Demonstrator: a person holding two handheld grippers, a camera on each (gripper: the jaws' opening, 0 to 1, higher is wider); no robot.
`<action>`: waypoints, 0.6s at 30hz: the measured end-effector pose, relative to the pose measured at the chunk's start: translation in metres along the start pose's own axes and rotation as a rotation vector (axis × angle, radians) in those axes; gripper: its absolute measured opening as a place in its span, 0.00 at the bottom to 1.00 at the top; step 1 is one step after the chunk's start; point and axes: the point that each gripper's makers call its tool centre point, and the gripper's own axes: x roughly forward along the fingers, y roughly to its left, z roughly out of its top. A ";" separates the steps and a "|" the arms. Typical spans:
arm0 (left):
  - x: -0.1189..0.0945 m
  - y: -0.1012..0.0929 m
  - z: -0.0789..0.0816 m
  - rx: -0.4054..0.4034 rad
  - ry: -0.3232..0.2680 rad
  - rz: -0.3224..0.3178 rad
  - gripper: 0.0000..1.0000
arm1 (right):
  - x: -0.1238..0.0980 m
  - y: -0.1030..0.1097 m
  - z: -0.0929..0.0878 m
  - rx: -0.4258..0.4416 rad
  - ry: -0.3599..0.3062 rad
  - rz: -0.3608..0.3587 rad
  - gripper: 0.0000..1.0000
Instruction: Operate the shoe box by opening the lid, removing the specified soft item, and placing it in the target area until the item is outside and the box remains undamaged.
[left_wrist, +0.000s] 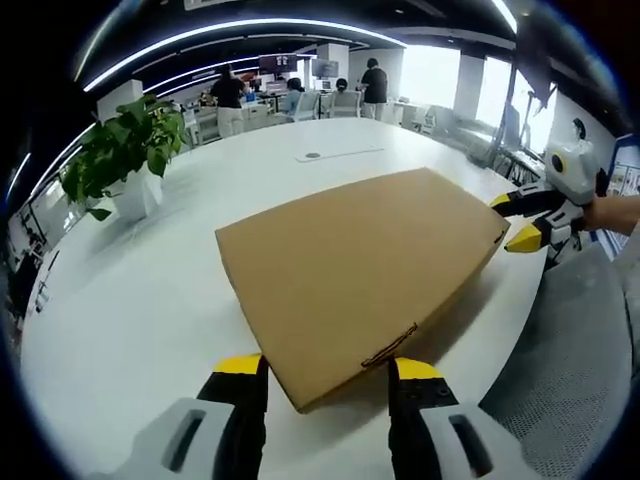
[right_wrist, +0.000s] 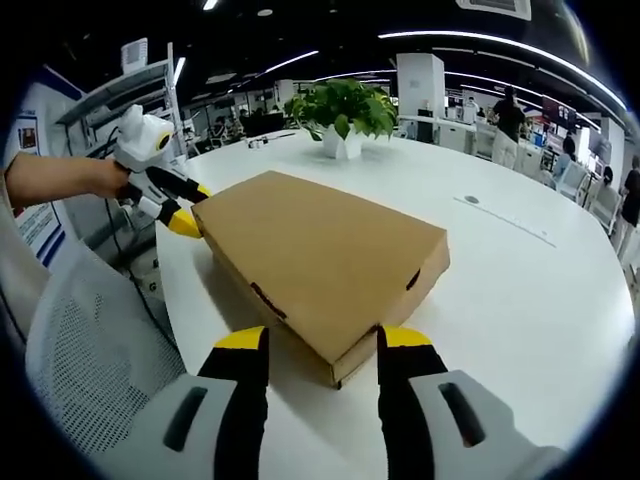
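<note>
Currently the closed shoe box (left_wrist: 355, 285) lies on the worktop (left_wrist: 150, 300); both grippers' fingers stand apart at opposite corners. The cardboard looks light and stiff yet crushable: grip the lid edge.

Plain tan shoe box (left_wrist: 360, 275) on my white table (left_wrist: 130, 310); my grippers' (left_wrist: 328, 372) tips yellow; green plant (left_wrist: 125, 140).
</note>
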 end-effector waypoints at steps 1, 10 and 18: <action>0.000 0.000 0.000 -0.001 -0.001 0.001 0.48 | -0.001 0.000 0.000 0.000 -0.002 0.001 0.39; -0.002 -0.003 0.001 -0.046 -0.010 -0.021 0.53 | -0.001 0.003 0.000 -0.009 -0.016 0.019 0.44; -0.008 -0.006 0.004 -0.002 0.003 -0.038 0.56 | -0.005 0.000 0.005 -0.043 -0.015 0.017 0.39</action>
